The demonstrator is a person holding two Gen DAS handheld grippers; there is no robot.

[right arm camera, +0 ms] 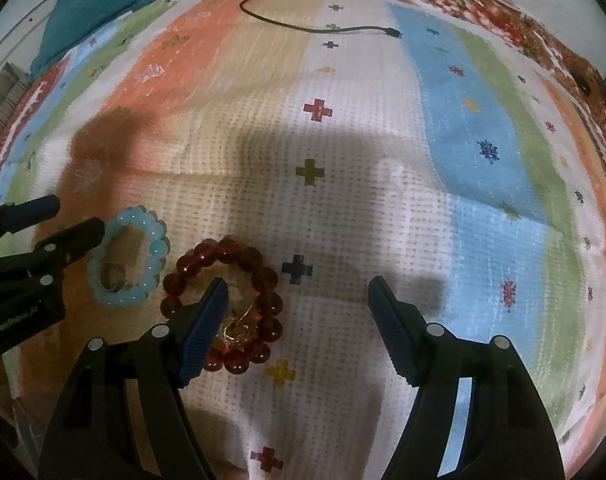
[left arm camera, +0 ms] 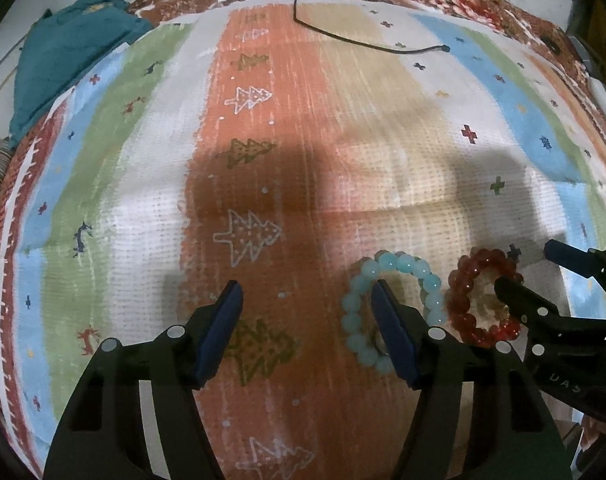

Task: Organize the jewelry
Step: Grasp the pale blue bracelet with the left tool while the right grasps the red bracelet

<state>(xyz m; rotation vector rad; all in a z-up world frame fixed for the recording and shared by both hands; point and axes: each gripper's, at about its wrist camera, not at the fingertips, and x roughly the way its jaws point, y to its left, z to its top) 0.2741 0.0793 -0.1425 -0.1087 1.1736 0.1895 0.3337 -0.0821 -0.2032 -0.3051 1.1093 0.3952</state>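
Closest to us, our left gripper has its jaws apart with nothing clamped, one finger over the light blue bead bracelet lying flat on the striped cloth. Our right gripper is spread apart too, empty, its inner finger sitting over the dark red bead bracelet, which lies just beside the blue one with something small and gold inside its ring. Further back a black cable trails across, and a teal fabric bundle sits at the far left edge.

hidden: blue bracelet partly behind finger | unclear: gold piece inside red bracelet
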